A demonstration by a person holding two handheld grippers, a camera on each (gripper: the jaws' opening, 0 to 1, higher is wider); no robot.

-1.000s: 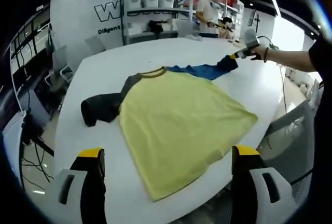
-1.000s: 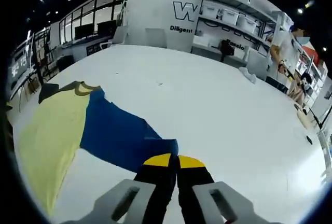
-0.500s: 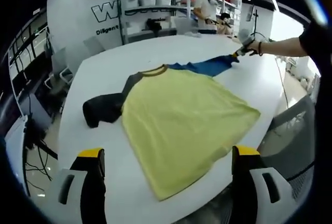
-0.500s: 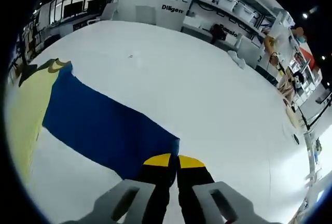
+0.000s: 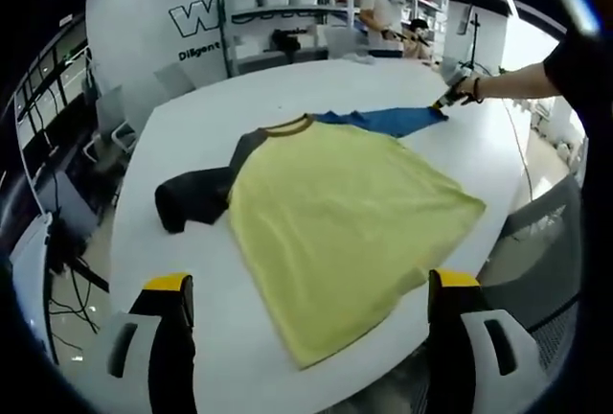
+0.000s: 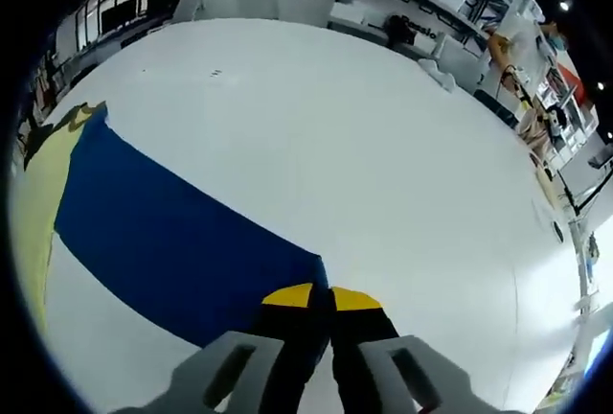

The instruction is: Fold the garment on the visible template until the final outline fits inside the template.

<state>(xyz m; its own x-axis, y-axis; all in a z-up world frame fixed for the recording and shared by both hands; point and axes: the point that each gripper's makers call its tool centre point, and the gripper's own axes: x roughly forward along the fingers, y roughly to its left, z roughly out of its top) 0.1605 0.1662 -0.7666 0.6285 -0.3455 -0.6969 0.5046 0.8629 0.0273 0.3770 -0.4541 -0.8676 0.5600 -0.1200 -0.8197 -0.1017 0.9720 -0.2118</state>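
Surroundings: shelving with bins behind your white table, a chair at its near edge, a person standing by the shelves.

Your left gripper: jaws spread wide, holding nothing, above the table edge.

Your right gripper: jaws pressed together on the cuff of the blue sleeve.

Garment: yellow shirt lying flat mid-table, collar toward the shelving, hem toward you; dark sleeve bunched, blue sleeve stretched straight out.
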